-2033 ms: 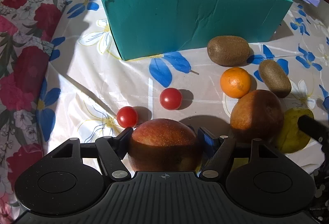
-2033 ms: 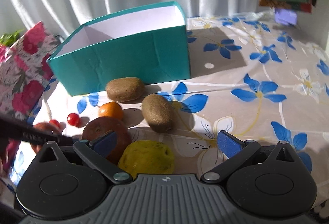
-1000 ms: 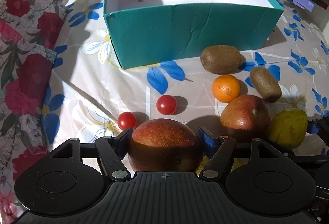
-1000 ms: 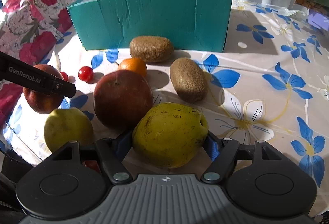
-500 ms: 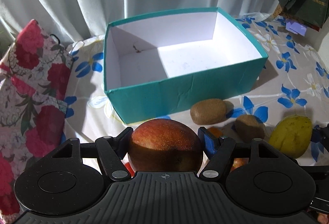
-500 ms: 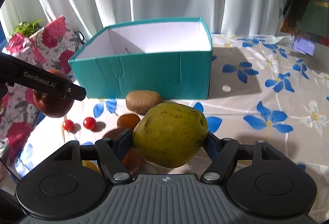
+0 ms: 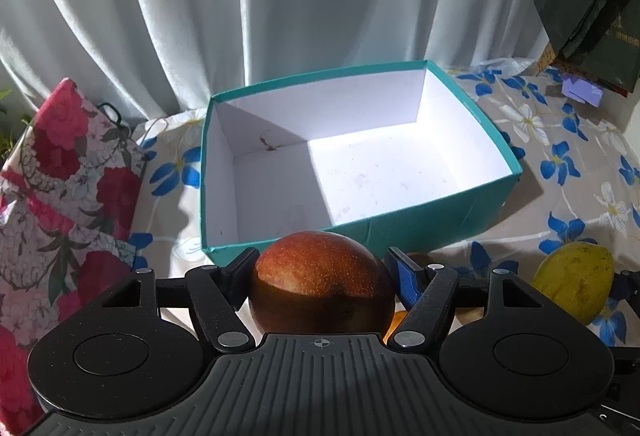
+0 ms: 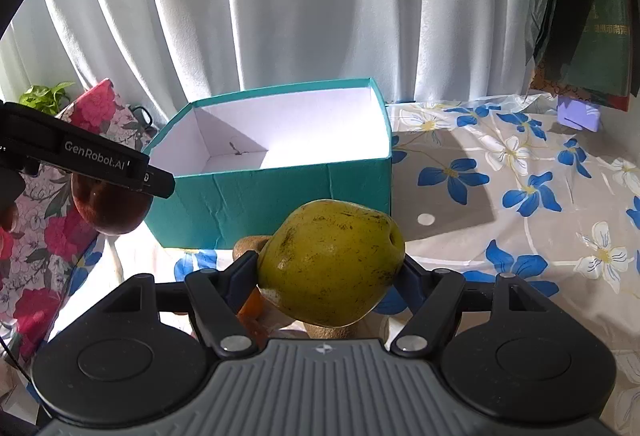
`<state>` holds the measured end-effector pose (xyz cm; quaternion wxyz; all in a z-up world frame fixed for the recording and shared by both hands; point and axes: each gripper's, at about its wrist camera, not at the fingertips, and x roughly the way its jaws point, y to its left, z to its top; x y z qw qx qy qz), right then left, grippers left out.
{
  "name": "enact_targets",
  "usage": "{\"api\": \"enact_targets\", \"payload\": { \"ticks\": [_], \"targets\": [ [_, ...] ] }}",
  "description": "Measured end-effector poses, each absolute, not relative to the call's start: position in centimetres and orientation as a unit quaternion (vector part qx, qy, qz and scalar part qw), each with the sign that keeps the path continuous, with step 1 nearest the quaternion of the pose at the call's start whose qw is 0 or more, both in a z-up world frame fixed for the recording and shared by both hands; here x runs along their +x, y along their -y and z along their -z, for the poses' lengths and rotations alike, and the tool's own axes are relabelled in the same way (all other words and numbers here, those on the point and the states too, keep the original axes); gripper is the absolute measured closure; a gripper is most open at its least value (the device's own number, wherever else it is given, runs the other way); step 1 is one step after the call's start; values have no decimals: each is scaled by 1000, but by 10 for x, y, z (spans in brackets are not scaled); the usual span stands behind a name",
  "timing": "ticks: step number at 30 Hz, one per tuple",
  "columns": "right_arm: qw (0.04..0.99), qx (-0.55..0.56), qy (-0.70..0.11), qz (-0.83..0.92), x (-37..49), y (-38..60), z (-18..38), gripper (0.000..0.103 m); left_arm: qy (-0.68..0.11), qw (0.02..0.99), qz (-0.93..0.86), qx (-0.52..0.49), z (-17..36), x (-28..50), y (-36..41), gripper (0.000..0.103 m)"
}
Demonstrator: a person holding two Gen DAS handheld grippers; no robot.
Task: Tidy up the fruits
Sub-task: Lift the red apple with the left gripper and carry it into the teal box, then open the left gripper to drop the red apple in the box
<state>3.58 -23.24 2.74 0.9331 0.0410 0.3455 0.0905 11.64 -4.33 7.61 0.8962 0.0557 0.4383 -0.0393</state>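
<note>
With its fingers (image 7: 236,278) pressed on either side of a red apple (image 7: 320,282), the left gripper (image 7: 320,276) carries the fruit clear of the worktop (image 7: 560,140), just short of the teal box (image 7: 420,228). Over on the other side, the right gripper (image 8: 326,268) is clamped the same way on a yellow-green pear (image 8: 332,260), fingers (image 8: 240,276) snug against its flanks, the pear tilted and lifted in front of the box's near wall (image 8: 280,204). From the right wrist view the apple hangs at the left edge, under the left gripper's dark bar. Below the pear, a kiwi (image 8: 248,244) and a sliver of orange (image 8: 252,306) peek out on the flowered tablecloth (image 8: 500,196). The box stands open, white inside, nothing in it. Beyond it hangs a pale curtain (image 7: 280,16), and a rose-patterned bag (image 7: 60,196) leans at the left.
</note>
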Motion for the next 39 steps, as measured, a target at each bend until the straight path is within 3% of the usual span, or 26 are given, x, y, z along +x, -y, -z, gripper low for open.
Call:
{"api": "enact_targets", "payload": {
  "ticks": [18, 39],
  "targets": [
    [941, 56, -326, -69, 52, 242, -34, 31, -419, 907, -6, 41, -73, 193, 28, 29],
    [942, 68, -326, -34, 55, 251, -32, 31, -512, 859, -16, 14, 22, 262, 21, 29]
  ]
}}
